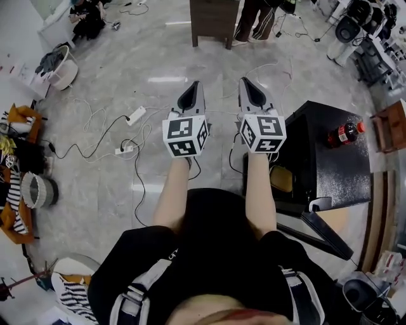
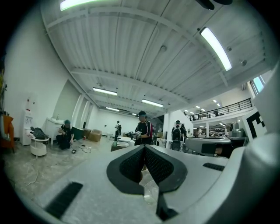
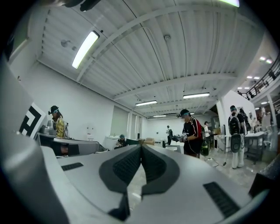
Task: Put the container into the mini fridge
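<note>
The black mini fridge (image 1: 333, 166) stands on the floor at my right, its door (image 1: 319, 230) swung open toward me. A red-capped cola bottle (image 1: 343, 133) lies on its top. Something yellowish (image 1: 282, 179) shows in the fridge opening beside my right forearm; I cannot tell what it is. No container is between any jaws. My left gripper (image 1: 196, 84) and right gripper (image 1: 243, 80) are held side by side over the floor, pointing away, both shut and empty. In the left gripper view (image 2: 144, 147) and the right gripper view (image 3: 141, 145) the pads meet at the tips.
Power strips and cables (image 1: 135, 115) trail across the floor ahead. A laundry basket (image 1: 60, 66) and clothing piles (image 1: 19, 165) sit at the left. A dark cabinet (image 1: 214, 19) and a standing person (image 1: 257, 22) are at the far side. Other people (image 2: 142, 127) stand ahead.
</note>
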`<state>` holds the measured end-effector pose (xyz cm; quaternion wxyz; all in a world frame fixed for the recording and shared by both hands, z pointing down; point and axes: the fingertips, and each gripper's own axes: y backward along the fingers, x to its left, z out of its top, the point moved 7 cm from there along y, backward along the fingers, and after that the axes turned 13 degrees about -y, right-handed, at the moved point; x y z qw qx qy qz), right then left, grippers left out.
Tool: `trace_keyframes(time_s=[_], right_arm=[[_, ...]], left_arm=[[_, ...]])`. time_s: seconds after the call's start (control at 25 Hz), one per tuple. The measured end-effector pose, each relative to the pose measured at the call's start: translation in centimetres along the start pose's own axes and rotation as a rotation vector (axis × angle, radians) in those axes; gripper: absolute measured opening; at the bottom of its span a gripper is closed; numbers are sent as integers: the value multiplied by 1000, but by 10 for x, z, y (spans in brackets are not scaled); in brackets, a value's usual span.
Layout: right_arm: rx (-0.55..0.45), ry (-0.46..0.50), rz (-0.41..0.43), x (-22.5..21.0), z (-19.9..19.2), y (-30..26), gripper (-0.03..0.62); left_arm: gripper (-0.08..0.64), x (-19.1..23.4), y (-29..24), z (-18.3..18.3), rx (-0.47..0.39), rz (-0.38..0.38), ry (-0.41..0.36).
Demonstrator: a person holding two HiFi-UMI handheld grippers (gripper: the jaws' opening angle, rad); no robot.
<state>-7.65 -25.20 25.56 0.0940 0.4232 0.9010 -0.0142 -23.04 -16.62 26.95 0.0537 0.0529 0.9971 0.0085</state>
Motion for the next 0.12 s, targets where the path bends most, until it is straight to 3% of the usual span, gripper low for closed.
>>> trace_keyframes(time_s=[0.12], right_arm=[[1, 7, -5, -4, 2, -1, 12]], left_arm=[[5, -2, -4, 1, 1, -8, 1]])
